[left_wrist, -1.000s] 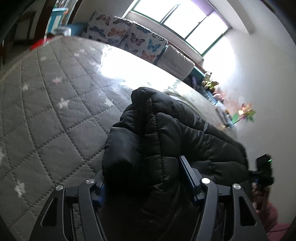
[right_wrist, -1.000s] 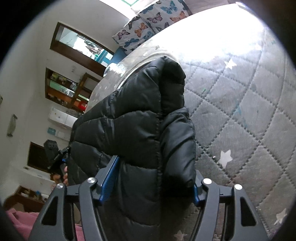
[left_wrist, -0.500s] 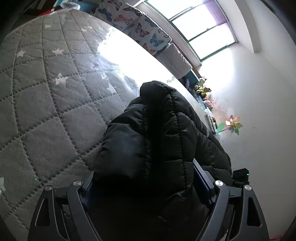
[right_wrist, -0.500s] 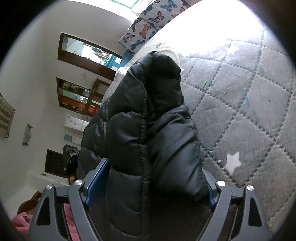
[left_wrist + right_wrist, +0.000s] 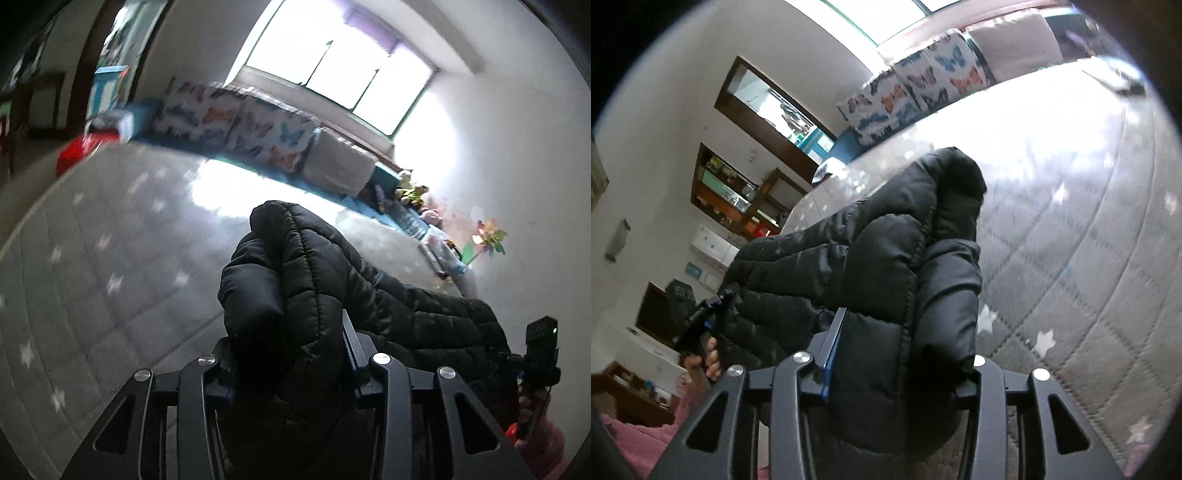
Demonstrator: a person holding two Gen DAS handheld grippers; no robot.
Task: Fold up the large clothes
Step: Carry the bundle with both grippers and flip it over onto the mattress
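Both the left tongs (image 5: 288,354) and the right tongs (image 5: 897,354) are closing, clenched on a black quilted puffer jacket (image 5: 317,280) above a grey star-patterned quilted bed (image 5: 110,273); level hands and an even lift should keep the fold straight.

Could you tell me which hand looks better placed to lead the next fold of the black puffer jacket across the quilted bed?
Neither clearly: the left gripper and right gripper each have jaws closing on the black puffer jacket, so both should probably carry together.
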